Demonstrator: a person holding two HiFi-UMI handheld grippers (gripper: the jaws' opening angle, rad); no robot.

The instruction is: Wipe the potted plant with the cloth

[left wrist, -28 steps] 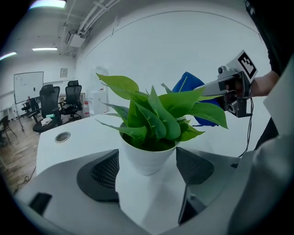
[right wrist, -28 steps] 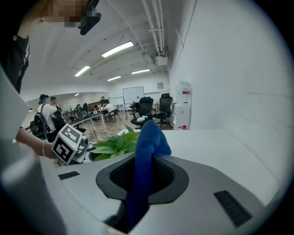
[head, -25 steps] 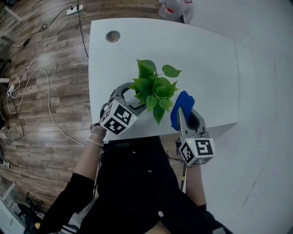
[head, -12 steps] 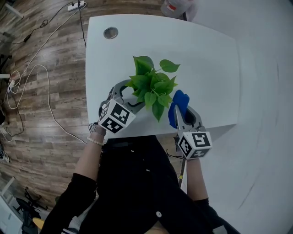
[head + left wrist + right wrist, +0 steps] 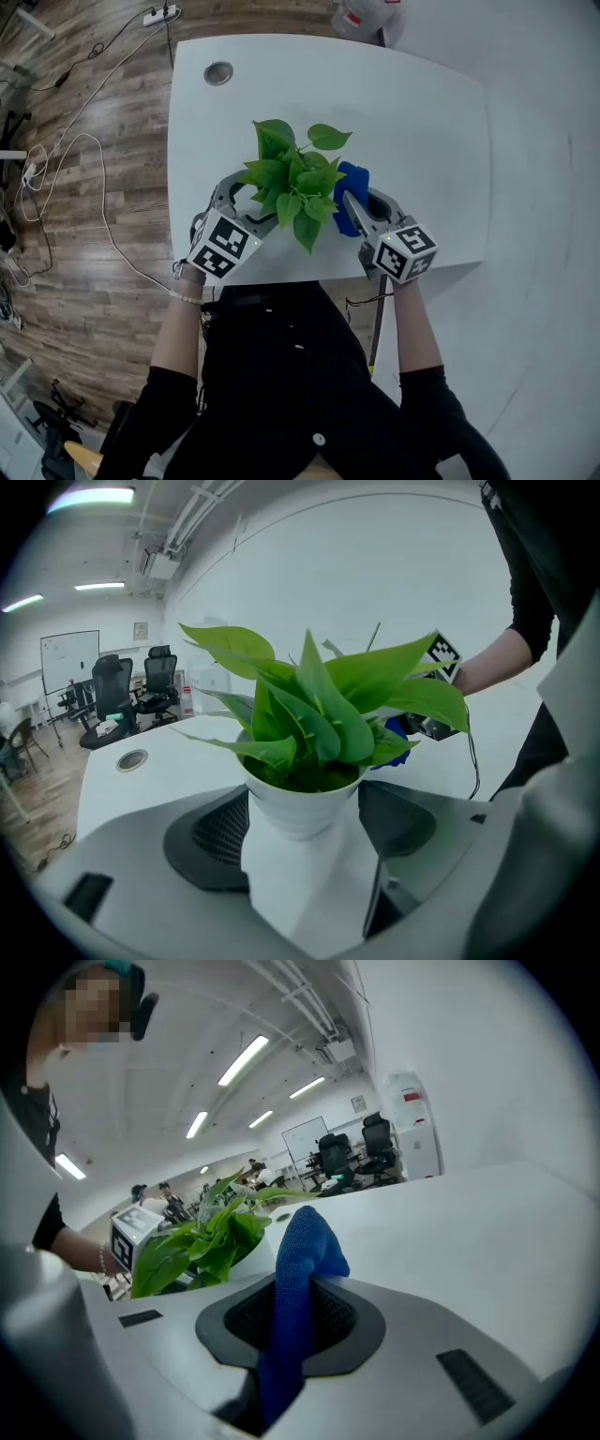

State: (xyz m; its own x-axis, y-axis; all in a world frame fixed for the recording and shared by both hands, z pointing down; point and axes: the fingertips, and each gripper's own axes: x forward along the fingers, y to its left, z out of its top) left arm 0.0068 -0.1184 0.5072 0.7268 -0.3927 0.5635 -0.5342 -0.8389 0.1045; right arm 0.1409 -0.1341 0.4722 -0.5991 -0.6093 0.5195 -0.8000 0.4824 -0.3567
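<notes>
Our left hand-held gripper (image 5: pixel 249 199) clamps the white pot of the potted plant (image 5: pixel 295 176) between its jaws. Our right hand-held gripper (image 5: pixel 360 201) pinches a blue cloth (image 5: pixel 298 1269) that stands up from its closed jaws, with the leaves just to its left. The white tabletop (image 5: pixel 422 122) stretches beyond both.

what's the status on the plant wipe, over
Left hand-held gripper shut on potted plant. Right hand-held gripper shut on blue cloth, beside the leaves. Nothing between cloth and leaves.
</notes>
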